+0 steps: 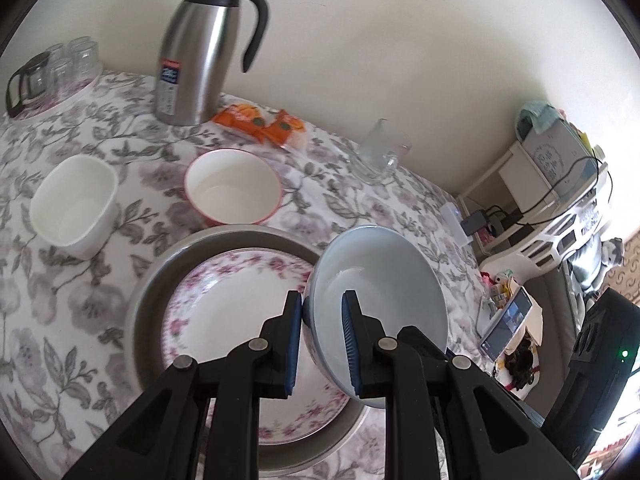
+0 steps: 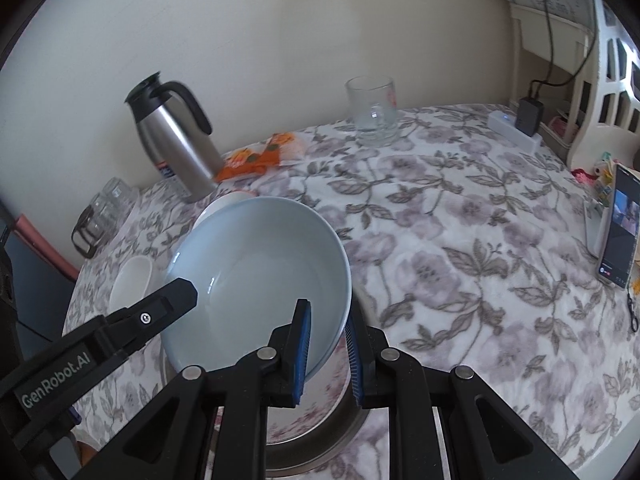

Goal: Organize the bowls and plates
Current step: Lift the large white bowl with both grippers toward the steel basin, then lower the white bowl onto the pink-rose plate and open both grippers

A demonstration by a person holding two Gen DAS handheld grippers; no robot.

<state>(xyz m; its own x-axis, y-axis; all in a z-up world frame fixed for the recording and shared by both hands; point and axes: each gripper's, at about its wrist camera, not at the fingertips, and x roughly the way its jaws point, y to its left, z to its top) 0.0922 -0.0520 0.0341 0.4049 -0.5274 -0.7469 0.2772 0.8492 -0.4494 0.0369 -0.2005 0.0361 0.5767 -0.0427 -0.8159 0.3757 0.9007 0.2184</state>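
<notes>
Pale-blue bowl [image 1: 384,280] was gripped by its rim on opposite sides, clamped by the left gripper [image 1: 322,344] and the right gripper [image 2: 326,354], and held tilted just above the floral plate [image 1: 224,304]. That plate was seated inside a metal tray [image 1: 148,300].

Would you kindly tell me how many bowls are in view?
3: blue bowl held over the floral plate, pink-rimmed bowl behind the plate, white squarish bowl far left.
</notes>
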